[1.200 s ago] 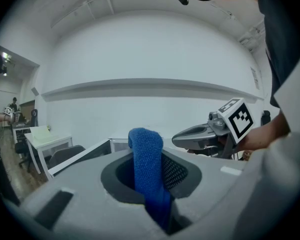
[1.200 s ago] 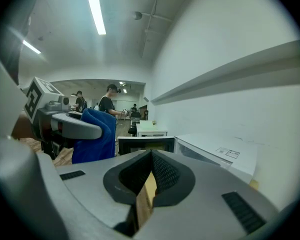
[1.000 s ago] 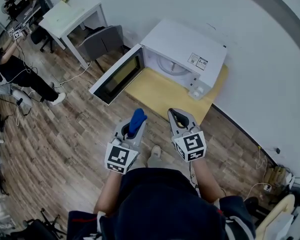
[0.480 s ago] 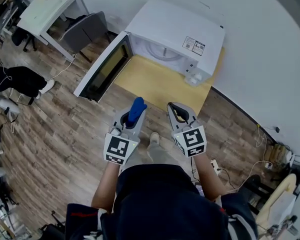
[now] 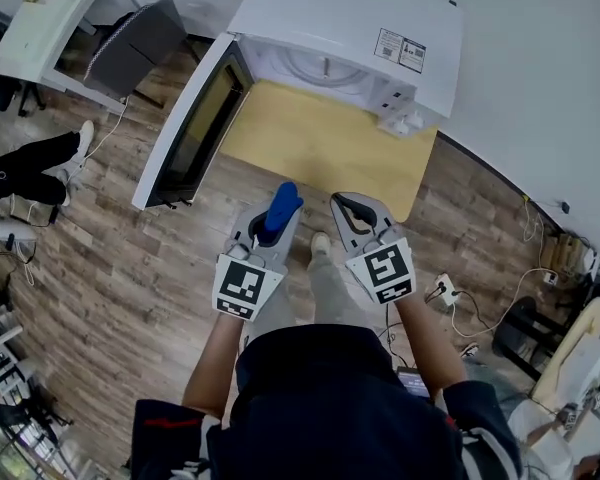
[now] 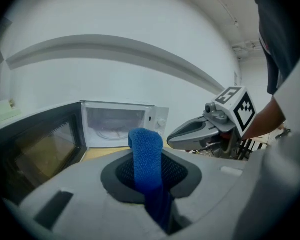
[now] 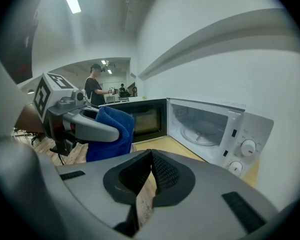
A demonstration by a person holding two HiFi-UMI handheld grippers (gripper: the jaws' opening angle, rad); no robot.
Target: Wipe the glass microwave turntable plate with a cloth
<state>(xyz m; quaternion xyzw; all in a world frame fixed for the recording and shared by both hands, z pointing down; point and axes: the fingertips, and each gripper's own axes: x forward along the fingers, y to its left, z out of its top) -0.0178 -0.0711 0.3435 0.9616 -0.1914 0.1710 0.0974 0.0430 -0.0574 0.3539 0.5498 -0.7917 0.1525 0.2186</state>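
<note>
A white microwave stands with its door swung open to the left. Inside it lies the glass turntable plate, also seen as the plate in the right gripper view. My left gripper is shut on a blue cloth that sticks up out of its jaws; the cloth fills the left gripper view's middle. My right gripper is beside it, shut with nothing between its jaws. Both grippers hang over the floor, short of the low table.
The microwave sits on a low light-wood table against a white wall. A grey chair and a white desk stand at the back left. A person's legs show at the left. Cables and a power strip lie on the floor right.
Both grippers have come down and closer to the microwave, which now fills more of the head view. The cloth stays clamped in the left gripper.
</note>
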